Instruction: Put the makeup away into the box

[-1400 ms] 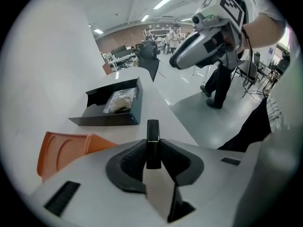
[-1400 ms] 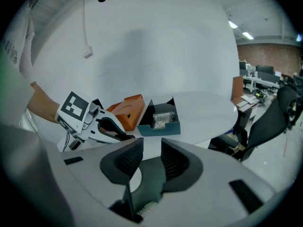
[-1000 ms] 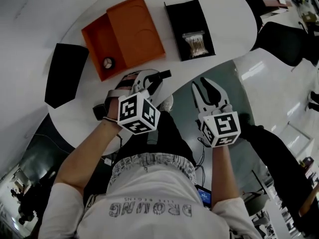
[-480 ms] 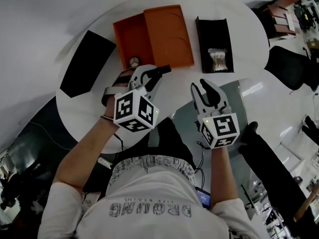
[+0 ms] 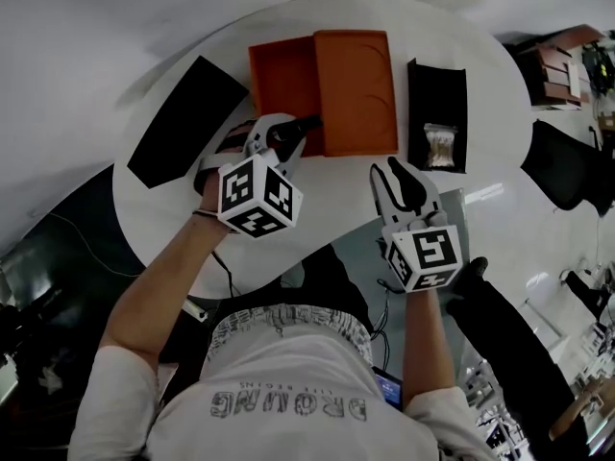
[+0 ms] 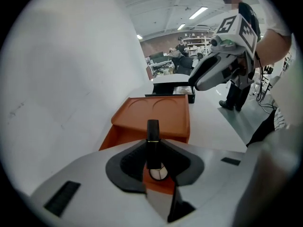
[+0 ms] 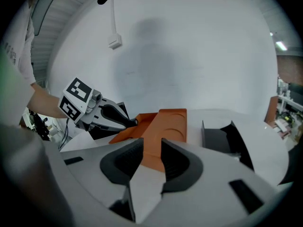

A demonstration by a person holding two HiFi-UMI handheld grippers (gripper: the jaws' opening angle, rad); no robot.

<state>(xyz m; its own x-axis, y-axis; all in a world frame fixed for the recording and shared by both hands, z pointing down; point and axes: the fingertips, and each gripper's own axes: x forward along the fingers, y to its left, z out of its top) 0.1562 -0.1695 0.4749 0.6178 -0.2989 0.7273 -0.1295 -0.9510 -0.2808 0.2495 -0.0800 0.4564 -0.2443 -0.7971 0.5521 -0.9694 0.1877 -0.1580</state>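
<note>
An orange box (image 5: 281, 73), a black makeup tube (image 6: 152, 143) banded in gold, a white table (image 5: 183, 233), a black tray (image 5: 434, 86).

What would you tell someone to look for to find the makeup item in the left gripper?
On the white table sits an orange box, half covered by its lid. At its near edge the left gripper grips a slim black tube, the only stick-shaped thing there, with a thin gold band.
</note>
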